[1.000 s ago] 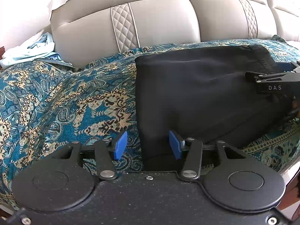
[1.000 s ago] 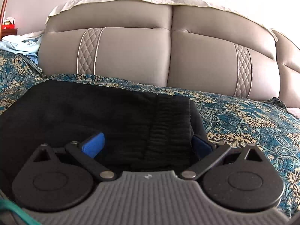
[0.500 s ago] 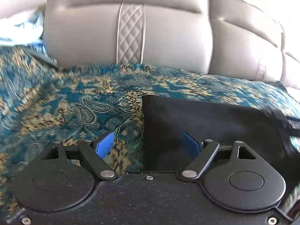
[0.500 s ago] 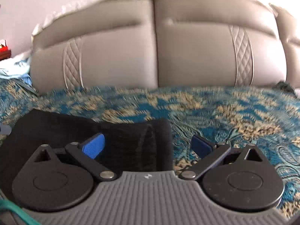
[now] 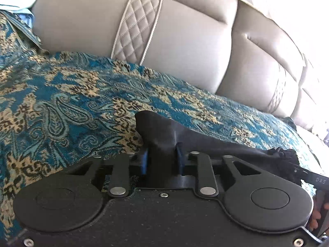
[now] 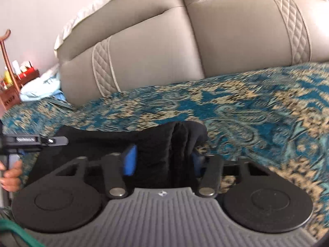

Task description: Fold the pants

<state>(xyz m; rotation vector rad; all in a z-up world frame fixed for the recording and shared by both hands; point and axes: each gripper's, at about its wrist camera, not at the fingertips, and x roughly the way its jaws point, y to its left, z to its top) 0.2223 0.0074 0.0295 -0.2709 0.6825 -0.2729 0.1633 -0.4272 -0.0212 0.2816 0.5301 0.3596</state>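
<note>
The black pants (image 5: 216, 142) lie on a teal and gold patterned bedspread (image 5: 61, 107). My left gripper (image 5: 161, 161) is shut on the pants' left corner, which bunches up between the blue pads (image 5: 144, 160). My right gripper (image 6: 162, 161) is shut on the ribbed waistband end of the pants (image 6: 174, 142), thick folds pinched between its blue pads (image 6: 130, 160). The cloth stretches between the two grippers. The right gripper shows at the left wrist view's right edge (image 5: 308, 177); the left gripper shows at the right wrist view's left edge (image 6: 35, 141).
A grey padded headboard (image 5: 174, 33) rises behind the bed, also in the right wrist view (image 6: 154, 47). Light blue clothes (image 6: 39, 88) and a wooden stand with small items (image 6: 12, 82) sit at the far left.
Both grippers closed from open onto the pants' near corners and lifted them; the cloth now bunches between the pads and both views tilted.
</note>
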